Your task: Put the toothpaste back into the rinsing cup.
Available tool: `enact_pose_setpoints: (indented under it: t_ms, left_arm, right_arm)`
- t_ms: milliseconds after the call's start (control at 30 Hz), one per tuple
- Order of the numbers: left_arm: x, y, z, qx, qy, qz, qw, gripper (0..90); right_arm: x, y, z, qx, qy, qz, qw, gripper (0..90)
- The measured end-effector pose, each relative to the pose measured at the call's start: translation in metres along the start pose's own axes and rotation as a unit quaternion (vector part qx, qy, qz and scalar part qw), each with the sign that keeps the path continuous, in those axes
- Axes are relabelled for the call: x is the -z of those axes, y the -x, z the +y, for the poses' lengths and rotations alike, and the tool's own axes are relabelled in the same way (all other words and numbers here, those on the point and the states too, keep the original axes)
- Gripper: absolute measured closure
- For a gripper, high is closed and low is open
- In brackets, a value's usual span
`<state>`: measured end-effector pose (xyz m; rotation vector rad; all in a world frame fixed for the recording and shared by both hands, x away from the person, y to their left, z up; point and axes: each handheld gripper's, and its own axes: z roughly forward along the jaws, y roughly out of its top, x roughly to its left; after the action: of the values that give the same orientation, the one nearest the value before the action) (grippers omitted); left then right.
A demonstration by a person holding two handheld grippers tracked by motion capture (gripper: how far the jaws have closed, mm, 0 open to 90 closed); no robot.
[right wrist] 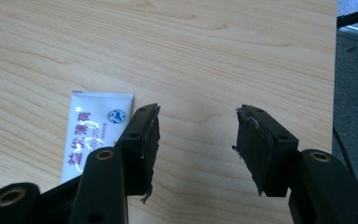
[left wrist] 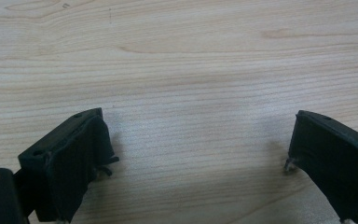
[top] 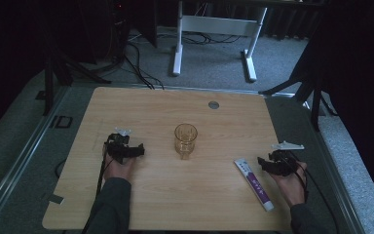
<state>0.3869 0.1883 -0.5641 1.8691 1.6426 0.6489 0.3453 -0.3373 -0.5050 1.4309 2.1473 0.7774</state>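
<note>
A clear amber drinking glass [top: 185, 139] stands upright at the middle of the wooden table [top: 141, 105]. A white toothpaste tube [top: 254, 184] with purple print lies flat at the front right, its cap toward the person. My right gripper [top: 269, 164] rests just right of the tube's flat end. In the right gripper view its jaws [right wrist: 196, 116] are open over bare wood, with the tube [right wrist: 95, 128] outside the left jaw. My left gripper [top: 126, 148] sits left of the glass, and its jaws [left wrist: 198, 135] stand wide open with only wood between them.
A small grey round grommet [top: 214, 105] sits in the table near the far edge. The table's right edge [right wrist: 335, 70] lies close to the right gripper. A white desk frame [top: 214, 24] and cables stand on the carpet beyond the table.
</note>
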Motion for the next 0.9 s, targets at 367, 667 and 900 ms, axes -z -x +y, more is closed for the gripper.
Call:
enact_pose_setpoints:
  t_ms: [367, 667, 900]
  left_arm:
    - [0.0, -0.0001, 0.0, 0.0, 0.0, 0.0, 1.0, 4.0]
    - [0.0, 0.0, 0.0, 0.0, 0.0, 0.0, 1.0, 4.0]
    - [-0.0001, -0.0001, 0.0001, 0.0, 0.0, 0.0, 1.0, 4.0]
  right_arm:
    - [-0.0005, -0.0056, 0.0051, 0.007, -0.006, 0.007, 0.9999, 47.4]
    - [0.005, -0.0068, 0.0055, 0.012, -0.017, 0.011, 0.9997, 47.3]
    - [0.0072, -0.0068, 0.0067, 0.018, -0.021, 0.011, 0.9996, 47.1]
